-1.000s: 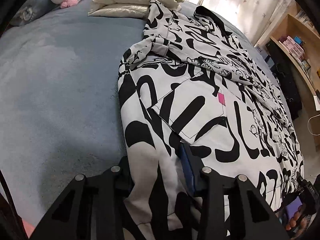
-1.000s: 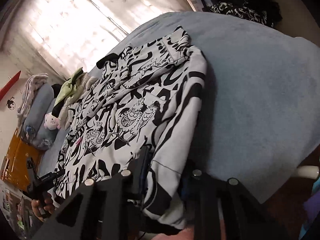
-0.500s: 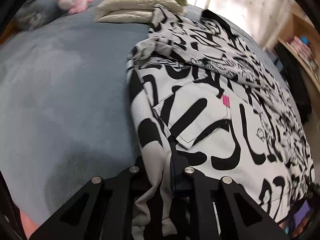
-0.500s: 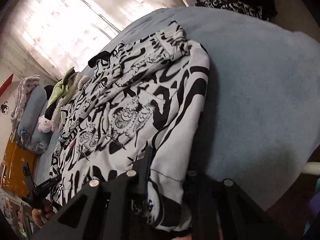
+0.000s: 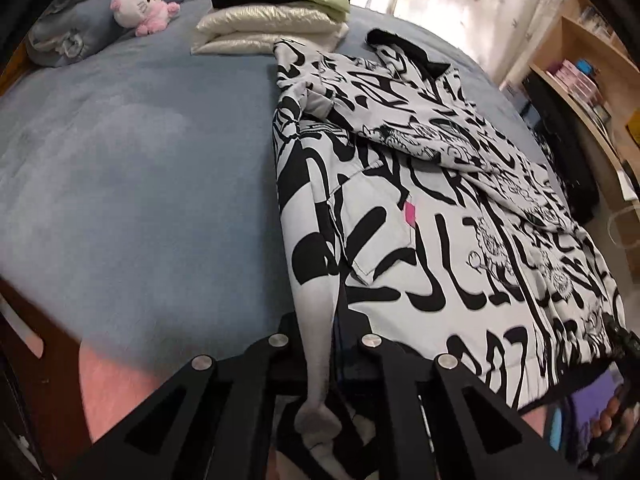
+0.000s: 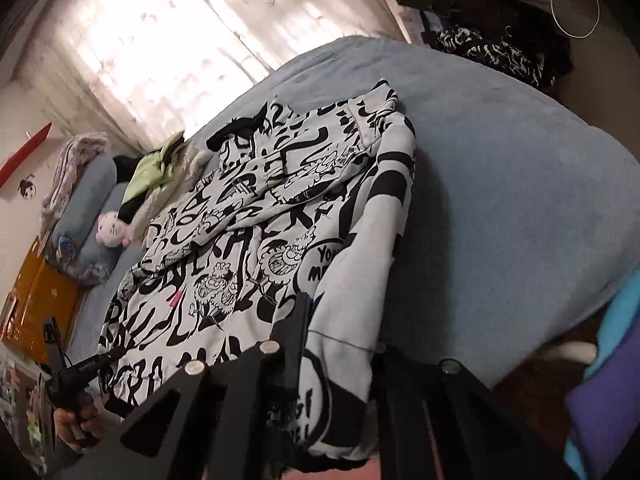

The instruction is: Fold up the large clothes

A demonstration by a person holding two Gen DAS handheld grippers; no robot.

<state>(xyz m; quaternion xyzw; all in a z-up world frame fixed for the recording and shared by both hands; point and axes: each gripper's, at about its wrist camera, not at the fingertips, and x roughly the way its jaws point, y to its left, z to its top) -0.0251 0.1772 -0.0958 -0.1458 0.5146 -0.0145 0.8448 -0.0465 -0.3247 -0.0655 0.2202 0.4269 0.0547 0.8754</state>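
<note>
Jacket on bed; folded stack behind; plush left.

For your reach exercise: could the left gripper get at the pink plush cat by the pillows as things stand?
Probably not yet: the left gripper is shut on the jacket hem, and the plush cat sits far across the bed.

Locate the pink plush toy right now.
In the left wrist view the pink plush toy sits upper left on the blue bed, against a grey-blue pillow, left of the folded clothes stack.
</note>
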